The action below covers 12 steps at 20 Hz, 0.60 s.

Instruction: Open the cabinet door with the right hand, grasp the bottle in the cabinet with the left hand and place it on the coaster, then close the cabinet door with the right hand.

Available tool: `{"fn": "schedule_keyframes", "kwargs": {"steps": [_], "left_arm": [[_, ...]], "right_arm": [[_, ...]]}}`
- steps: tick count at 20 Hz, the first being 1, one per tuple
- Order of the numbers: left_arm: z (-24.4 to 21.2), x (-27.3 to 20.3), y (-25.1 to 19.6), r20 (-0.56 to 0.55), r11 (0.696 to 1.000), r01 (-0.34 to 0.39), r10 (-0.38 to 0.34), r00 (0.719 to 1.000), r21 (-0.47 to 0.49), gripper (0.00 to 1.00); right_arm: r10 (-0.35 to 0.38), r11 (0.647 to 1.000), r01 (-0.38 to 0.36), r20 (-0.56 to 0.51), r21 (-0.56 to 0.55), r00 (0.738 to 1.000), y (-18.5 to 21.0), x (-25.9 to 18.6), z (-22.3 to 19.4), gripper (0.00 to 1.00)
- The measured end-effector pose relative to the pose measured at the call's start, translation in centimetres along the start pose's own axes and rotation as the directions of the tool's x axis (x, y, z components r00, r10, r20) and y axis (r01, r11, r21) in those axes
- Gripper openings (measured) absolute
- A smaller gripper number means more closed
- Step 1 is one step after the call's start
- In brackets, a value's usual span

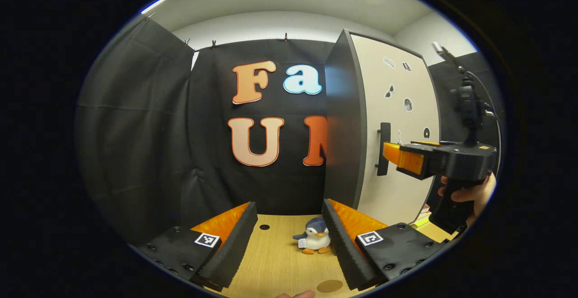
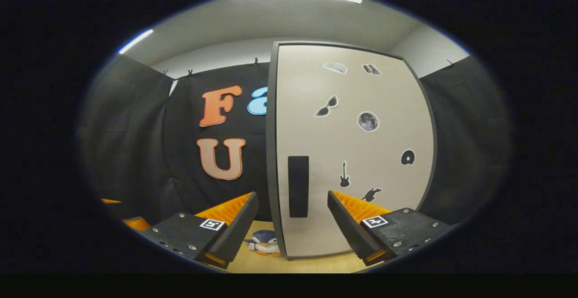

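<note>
Your right gripper [image 2: 292, 216] is spread wide and empty, its fingers either side of the cabinet door's handle [image 2: 298, 186] at centre frame; close off-centre and they may slip off the narrow bar, or jolt the cabinet [image 2: 352, 153]. Your left gripper [image 1: 289, 239] is also wide open and holds nothing, low in its frame over the wooden table [image 1: 280, 262]. The bottle is behind the shut door, unseen; the coaster [image 1: 329, 285] lies at bottom centre, near a toy penguin [image 1: 314, 241] you could knock. Black cloth walls the booth beneath ceiling lights.
</note>
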<state>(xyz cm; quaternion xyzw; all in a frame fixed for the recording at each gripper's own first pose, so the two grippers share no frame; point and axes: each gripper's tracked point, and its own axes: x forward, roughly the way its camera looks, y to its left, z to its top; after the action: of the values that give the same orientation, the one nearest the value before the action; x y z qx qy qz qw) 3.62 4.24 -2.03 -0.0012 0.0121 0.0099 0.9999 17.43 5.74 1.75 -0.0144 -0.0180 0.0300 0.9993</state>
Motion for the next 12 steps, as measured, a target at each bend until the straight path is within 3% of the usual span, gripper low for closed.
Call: {"fn": "schedule_keyframes", "kwargs": {"steps": [5,8,9,12], "left_arm": [[-0.7,0.8,1.3,-0.013,1.0,-0.006,0.006,1.0,0.004,0.95],[-1.4,1.4,1.8,-0.027,1.0,-0.01,0.01,1.0,0.003,0.95],[-1.5,1.4,2.0,-0.03,1.0,-0.011,0.011,0.999,0.004,0.95],[-1.9,1.9,2.1,-0.041,1.0,-0.014,0.014,0.999,0.004,0.95]], "right_arm": [[-0.02,1.0,0.021,-0.007,0.023,1.0,-0.3,4.3,-1.3,0.94],[-0.037,0.999,0.037,-0.002,0.013,0.999,-0.8,5.5,-1.3,0.88],[-0.04,0.999,0.04,-0.001,0.008,0.999,-0.9,5.7,-1.4,0.92],[-0.051,0.999,0.051,-0.016,0.005,0.999,-1.2,6.5,-1.9,0.8]]}}
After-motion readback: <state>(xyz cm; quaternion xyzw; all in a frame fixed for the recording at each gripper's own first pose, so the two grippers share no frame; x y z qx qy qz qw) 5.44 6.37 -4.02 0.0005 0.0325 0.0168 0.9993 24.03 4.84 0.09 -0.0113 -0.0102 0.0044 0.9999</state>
